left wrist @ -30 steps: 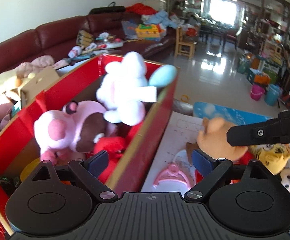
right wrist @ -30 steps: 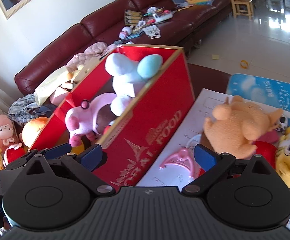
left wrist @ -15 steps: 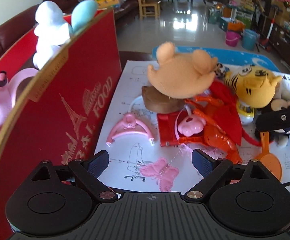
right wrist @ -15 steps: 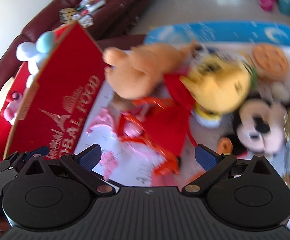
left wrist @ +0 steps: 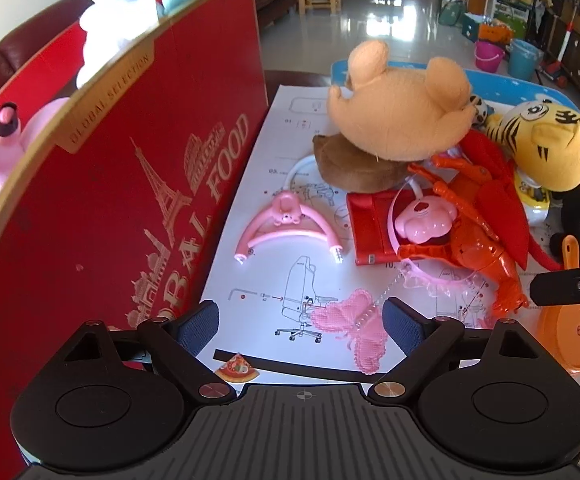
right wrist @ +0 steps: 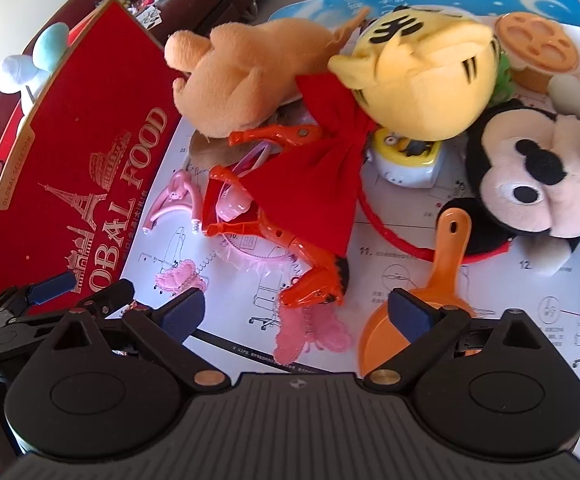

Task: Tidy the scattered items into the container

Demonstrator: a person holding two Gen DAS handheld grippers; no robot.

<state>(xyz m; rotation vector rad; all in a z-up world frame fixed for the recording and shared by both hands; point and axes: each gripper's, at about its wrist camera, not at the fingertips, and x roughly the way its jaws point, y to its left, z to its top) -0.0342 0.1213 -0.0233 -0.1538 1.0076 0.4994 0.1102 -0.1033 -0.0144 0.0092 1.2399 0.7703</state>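
Left wrist view: my left gripper [left wrist: 301,320] hangs with jaws apart and empty over the pink butterfly [left wrist: 355,330], beside the red box [left wrist: 130,200].

Right wrist view: my right gripper [right wrist: 295,312], jaws closing on nothing yet, faces the orange lobster [right wrist: 290,240] mid-sheet; likely light, stiff, slippery, so grasp its body.

Two fisheye wrist cameras look steeply down from close above a white printed instruction sheet [left wrist: 250,280]. The left view sits hard against the red cardboard box [left wrist: 110,200] lettered in gold; the right view faces farther right, over a black-eared mouse plush [right wrist: 529,176]. Both share the box, the orange plastic lobster [right wrist: 309,256] and the peach plush animal [left wrist: 401,108].
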